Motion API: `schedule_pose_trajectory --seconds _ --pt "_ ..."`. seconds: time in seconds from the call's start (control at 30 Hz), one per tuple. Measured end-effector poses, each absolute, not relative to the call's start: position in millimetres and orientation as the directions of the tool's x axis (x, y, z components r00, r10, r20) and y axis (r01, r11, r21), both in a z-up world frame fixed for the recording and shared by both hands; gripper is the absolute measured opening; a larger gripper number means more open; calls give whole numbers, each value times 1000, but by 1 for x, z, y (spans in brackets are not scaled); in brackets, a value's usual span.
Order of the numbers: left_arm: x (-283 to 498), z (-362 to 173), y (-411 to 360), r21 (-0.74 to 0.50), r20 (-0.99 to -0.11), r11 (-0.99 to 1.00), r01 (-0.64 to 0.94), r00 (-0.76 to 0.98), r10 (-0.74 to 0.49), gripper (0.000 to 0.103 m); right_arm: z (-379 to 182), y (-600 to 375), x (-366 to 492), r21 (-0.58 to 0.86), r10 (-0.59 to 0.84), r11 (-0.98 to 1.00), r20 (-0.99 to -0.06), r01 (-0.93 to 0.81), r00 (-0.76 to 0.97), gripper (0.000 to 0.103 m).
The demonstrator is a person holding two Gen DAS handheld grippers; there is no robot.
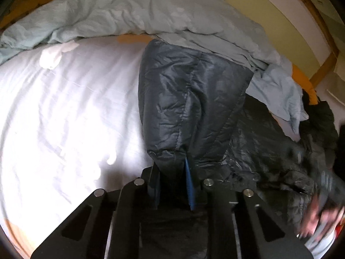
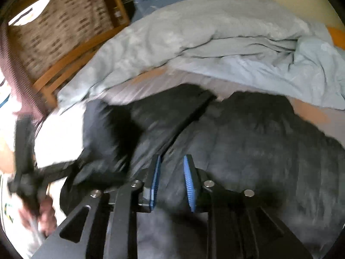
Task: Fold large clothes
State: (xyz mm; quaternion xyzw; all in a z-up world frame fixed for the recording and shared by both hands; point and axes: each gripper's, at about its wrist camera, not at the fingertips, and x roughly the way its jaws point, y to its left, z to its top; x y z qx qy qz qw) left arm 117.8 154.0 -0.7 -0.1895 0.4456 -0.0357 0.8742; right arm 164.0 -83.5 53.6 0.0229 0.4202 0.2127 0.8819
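Jacket runs lengthwise straight out from my left tongs in the left wrist view, long axis pointing away from the tips toward the bunched duvet beyond. It's dark, shiny, quilted w/ stitched seams, puffy, creased; the near end is gathered between the left fingers, which are closed down on the fabric w/ only that fold between the blue pads. To the right of those tongs the rest of the jacket lies crumpled, stretching off to where a hand on the other tool is a blur.

Right wrist view is smeared by motion. Right tongs sit over the jacket w/ a moderate gap between the pads; dark fabric fills the space under and between them, but I can't tell whether they're pinching it or just hovering above it (too blurry). A seam or edge band runs diagonally away from the tips, up and to the right.

Count: 1 jacket, 2 tongs, 1 pale blue duvet, 1 white sheet left of the left tongs, 1 small white item on that sheet, 1 wooden chair far left of the right tongs.
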Motion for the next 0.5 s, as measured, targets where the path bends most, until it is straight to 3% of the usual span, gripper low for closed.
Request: schedule_pose_trajectory --seconds 0.03,0.07,0.27,0.37,0.43,0.5 --pt "117 0 154 -356 -767 928 -106 601 -225 19 53 -80 180 214 383 914 -737 -345 557 52" --pt "117 0 153 -353 -768 930 -104 599 -224 19 51 -78 198 196 362 922 -744 -334 562 60" --pt "119 -2 156 -366 -771 924 -111 591 -235 19 17 -55 278 202 320 941 -794 -273 517 63" --pt "120 -2 155 -368 -768 924 -102 594 -240 19 -6 -49 302 264 356 931 -812 -252 462 48" --pt "121 -1 154 -370 -758 925 -84 604 -248 19 -17 -48 309 288 370 926 -818 -243 441 6" --pt "121 1 152 -363 -750 929 -69 613 -247 19 -15 -49 307 261 349 935 -803 -241 484 4"
